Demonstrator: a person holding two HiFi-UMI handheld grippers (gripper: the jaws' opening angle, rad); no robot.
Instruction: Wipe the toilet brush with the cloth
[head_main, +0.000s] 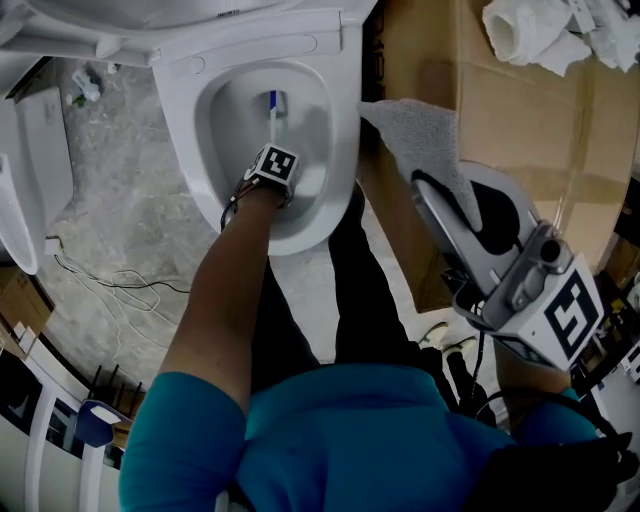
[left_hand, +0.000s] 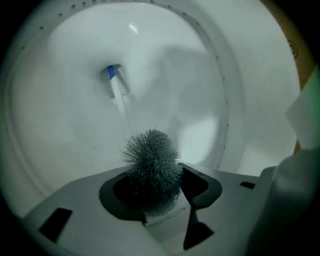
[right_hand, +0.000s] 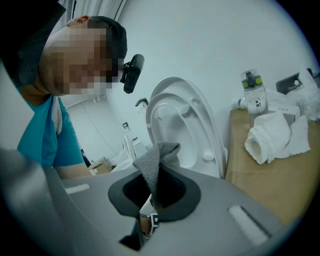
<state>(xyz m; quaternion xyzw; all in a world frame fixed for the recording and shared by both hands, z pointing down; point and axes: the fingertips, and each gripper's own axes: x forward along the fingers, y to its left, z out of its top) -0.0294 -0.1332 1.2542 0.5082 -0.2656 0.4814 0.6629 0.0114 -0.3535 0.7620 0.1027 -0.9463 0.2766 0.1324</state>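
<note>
Left gripper (head_main: 271, 158) reaches down into the white ceramic toilet bowl (head_main: 186, 140) at upper centre of the head view. Its 2 jaws are partly closed on the grey bristle head of the white-handled toilet brush (left_hand: 152, 162), and the handle's blue tip points at the drain beyond. The forearm and marker cube cover that grip from above. Right gripper (head_main: 436, 188), at right centre, has its jaws pinched tight on a grey terry cloth (head_main: 418, 132). This cloth spreads toward the bowl's right rim, apart from the brush, and hides part of the raised white toilet lid (right_hand: 186, 125) in the right gripper view. Beyond, brown cardboard (head_main: 520, 130) carries rolled white towels (head_main: 525, 35) and a green-capped bottle (right_hand: 251, 92). Loose cables (head_main: 130, 290) trail over the mottled grey floor at left.
</note>
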